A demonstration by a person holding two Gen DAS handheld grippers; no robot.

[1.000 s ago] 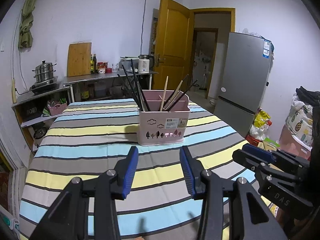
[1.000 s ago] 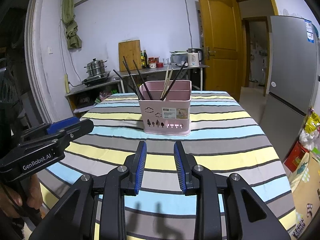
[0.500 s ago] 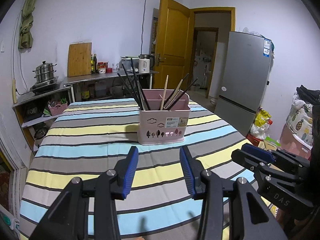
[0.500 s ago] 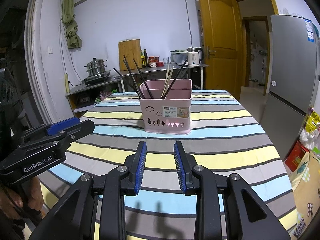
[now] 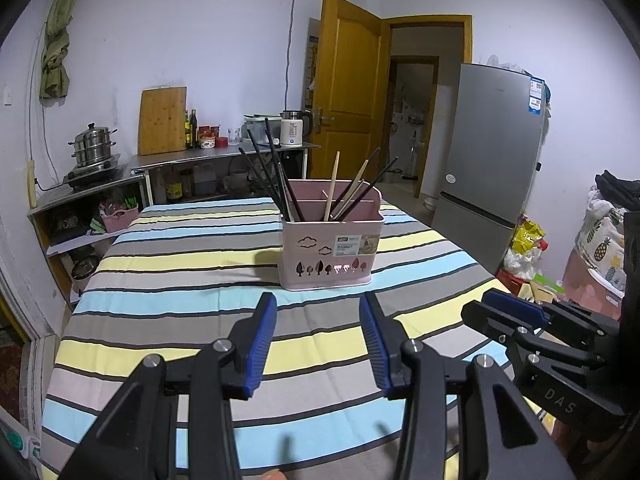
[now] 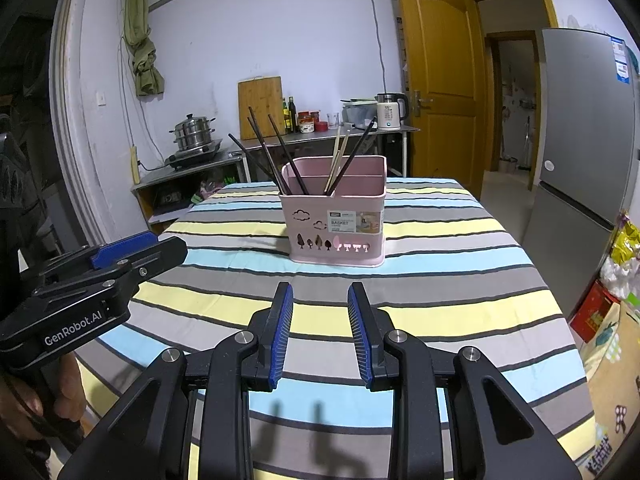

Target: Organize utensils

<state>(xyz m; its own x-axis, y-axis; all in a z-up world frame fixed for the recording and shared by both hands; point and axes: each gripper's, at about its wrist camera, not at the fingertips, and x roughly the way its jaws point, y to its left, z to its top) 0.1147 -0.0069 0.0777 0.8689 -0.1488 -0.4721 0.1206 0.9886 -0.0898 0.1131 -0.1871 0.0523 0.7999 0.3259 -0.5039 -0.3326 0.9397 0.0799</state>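
Both the left hand-held gripper and right hand-held gripper hover spread and empty; the chopsticks in the pink basket look light, stiff and slippery, best pinched near their upper ends.

Back counter: cutting board; steamer pot; kettle
Right side: grey fridge; yellow door
Wall: green cloth

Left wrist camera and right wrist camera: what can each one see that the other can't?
Only the left wrist view shows the pineapple-print cloth and the right tool from the side. Only the right wrist view shows the left tool from the side, with the hand holding it. Both show the pink plastic utensil basket of chopsticks on the striped tablecloth, and both tools open and empty.
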